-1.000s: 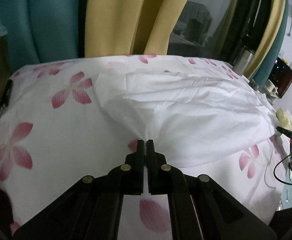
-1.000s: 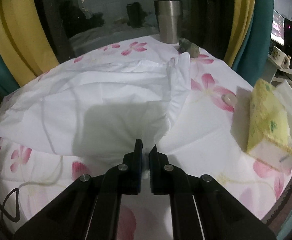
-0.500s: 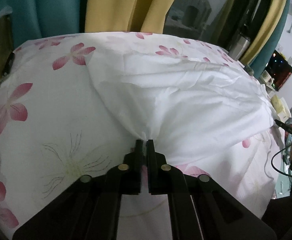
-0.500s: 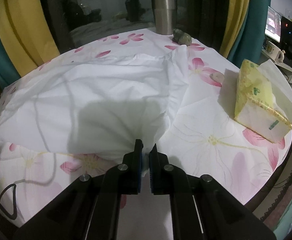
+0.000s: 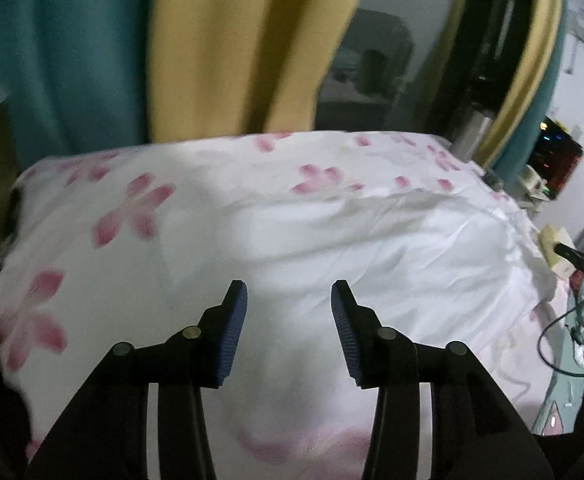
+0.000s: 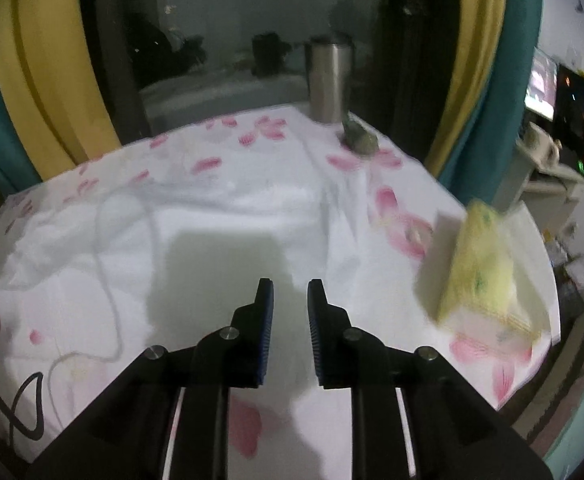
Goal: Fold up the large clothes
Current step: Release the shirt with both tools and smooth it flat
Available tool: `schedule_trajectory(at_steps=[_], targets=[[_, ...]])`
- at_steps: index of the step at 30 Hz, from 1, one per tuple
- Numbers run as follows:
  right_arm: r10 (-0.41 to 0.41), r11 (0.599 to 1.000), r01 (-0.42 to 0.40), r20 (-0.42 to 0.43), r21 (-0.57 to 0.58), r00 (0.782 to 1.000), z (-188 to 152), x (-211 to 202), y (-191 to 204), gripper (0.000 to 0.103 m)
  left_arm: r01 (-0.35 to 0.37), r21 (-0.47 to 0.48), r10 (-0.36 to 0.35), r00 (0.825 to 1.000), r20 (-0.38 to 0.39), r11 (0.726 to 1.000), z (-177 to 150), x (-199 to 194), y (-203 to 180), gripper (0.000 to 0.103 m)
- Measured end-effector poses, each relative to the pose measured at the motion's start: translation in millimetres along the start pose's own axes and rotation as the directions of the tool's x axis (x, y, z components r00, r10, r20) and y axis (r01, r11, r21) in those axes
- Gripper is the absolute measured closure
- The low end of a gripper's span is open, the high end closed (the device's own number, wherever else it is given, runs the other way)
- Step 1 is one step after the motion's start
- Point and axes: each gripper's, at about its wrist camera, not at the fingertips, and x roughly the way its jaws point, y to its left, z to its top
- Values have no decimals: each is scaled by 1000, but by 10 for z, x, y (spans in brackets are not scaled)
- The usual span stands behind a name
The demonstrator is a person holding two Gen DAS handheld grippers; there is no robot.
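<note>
A large white garment (image 5: 392, 256) lies spread on a table covered by a white cloth with pink flowers (image 5: 132, 212). My left gripper (image 5: 289, 292) is open and empty just above the garment's near left edge. In the right wrist view the same garment (image 6: 196, 240) lies flat across the table. My right gripper (image 6: 290, 290) is open and empty above the garment's near right edge. Both views are motion-blurred.
A steel tumbler (image 6: 329, 80) and a small grey-green object (image 6: 359, 138) stand at the far edge. A yellow tissue pack (image 6: 480, 264) lies at the right. A black cable (image 6: 28, 412) loops at the near left. Yellow and teal curtains (image 5: 212, 48) hang behind.
Both grippers were shut on the garment's edge and pulling it. They have now opened and let it go, and the garment lies flat on the table.
</note>
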Motion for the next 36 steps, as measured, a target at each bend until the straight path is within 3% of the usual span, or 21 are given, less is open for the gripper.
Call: schedule_trajectory(at_steps=[5,11,15,18,21,27,32,36], targets=[[71,996,-71,-16,-50,997,296,409,255,86,74,88,-75,997,2,993,198,319,-371,57],[174,978,-182,-78,-105,982,563,873,574,86,127,165,-119,991,-55,978,474,820,-651,57],[203,963,-227,-166,-145,965,662,1206,679,86,109,180,-87,988,-124,978,597,1208,-647,57],[165,965,-207,-243,-162,956,674,1482,701,86,92,234,-49,982,-182,968,590,1457,-675,57],[168,960,-216,-250,-179,953,717,1572,720,78,107,251,-51,974,-219,962,545,1610,-676,56],[101,966,-150,-225,-213,969,816,1694,743,72,97,224,-55,981,-185,970,605,1677,-600,56],[87,966,-132,-201,-221,976,900,1770,741,71,12,201,17,990,-140,980,648,1723,-564,56],[71,977,-102,-165,-189,984,966,1687,756,71,-9,181,32,991,-127,983,698,1635,-575,56]])
